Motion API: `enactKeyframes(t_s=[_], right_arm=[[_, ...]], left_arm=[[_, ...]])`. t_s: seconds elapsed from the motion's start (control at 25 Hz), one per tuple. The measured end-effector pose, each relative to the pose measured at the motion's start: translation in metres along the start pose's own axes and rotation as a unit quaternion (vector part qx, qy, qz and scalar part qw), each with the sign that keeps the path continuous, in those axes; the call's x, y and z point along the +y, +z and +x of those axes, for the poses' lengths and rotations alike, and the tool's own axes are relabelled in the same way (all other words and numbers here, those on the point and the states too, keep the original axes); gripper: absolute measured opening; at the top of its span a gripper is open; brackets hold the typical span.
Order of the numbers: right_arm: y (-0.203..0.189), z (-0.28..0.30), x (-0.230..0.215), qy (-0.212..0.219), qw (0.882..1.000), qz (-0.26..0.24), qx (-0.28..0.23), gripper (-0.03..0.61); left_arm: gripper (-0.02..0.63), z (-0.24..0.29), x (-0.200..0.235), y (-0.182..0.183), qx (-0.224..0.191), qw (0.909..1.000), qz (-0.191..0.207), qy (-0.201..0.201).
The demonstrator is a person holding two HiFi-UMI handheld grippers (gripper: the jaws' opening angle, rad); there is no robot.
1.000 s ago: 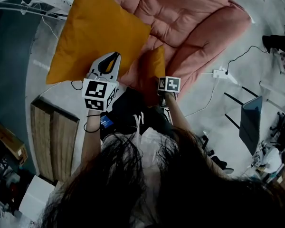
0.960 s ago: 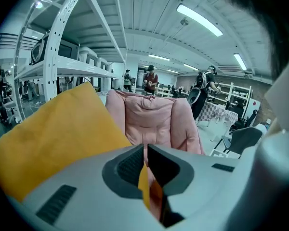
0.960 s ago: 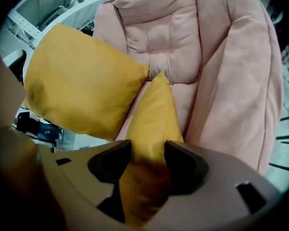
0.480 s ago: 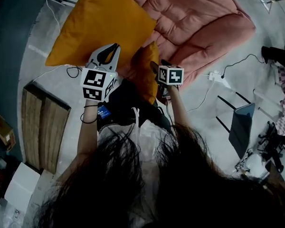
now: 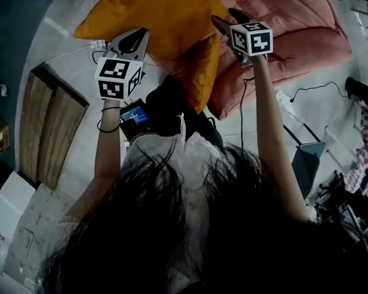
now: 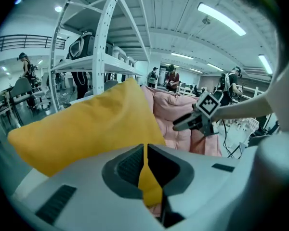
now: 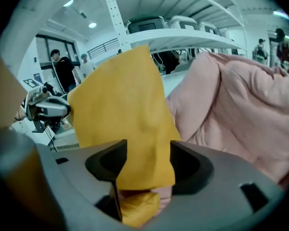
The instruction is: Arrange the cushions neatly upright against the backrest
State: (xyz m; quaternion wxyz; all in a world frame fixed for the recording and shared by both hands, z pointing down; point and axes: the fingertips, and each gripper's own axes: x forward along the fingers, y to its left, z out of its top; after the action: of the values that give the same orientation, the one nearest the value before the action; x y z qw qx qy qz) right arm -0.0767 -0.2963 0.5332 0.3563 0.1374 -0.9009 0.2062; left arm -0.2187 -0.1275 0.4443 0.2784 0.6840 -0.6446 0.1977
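A large orange-yellow cushion (image 5: 153, 8) (image 6: 86, 129) is held up in front of the pink padded seat (image 5: 282, 23) (image 6: 178, 114). My left gripper (image 5: 140, 34) (image 6: 145, 153) is shut on that cushion's near corner. A smaller orange cushion (image 5: 199, 72) stands on edge below it, against the seat's front. My right gripper (image 5: 224, 22) (image 7: 147, 162) is at the large cushion's right edge. Its jaws are opening, and the cushion (image 7: 120, 109) shows between them without the pads visibly pressing on it. The pink seat (image 7: 231, 114) lies to their right.
A slatted wooden bench (image 5: 49, 133) stands on the floor at left, with cardboard boxes (image 5: 18, 225) nearer me. A cable and power strip (image 5: 306, 90) lie right of the seat. A white shelf rack (image 6: 101, 57) rises behind the cushion, and people stand further back.
Both grippers have moved up and forward. The left one carried the large cushion with it; the right one left the small cushion's side and reached the large cushion's right edge.
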Motion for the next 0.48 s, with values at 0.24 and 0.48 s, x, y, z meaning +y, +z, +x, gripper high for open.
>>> enactKeyframes(t_s=[0.24,0.48], right_arm=[[0.094,0.004,-0.012,0.027,0.994,-0.105,-0.030,0.295],[0.119,0.026,-0.009,0.075,0.986,-0.146,0.014,0.310]], left_arm=[[0.031,-0.030,0.027,-0.033,0.019,0.9983,-0.038,0.040],[0.142,-0.036,0.030,-0.043,0.016,0.9949,-0.089,0.044]])
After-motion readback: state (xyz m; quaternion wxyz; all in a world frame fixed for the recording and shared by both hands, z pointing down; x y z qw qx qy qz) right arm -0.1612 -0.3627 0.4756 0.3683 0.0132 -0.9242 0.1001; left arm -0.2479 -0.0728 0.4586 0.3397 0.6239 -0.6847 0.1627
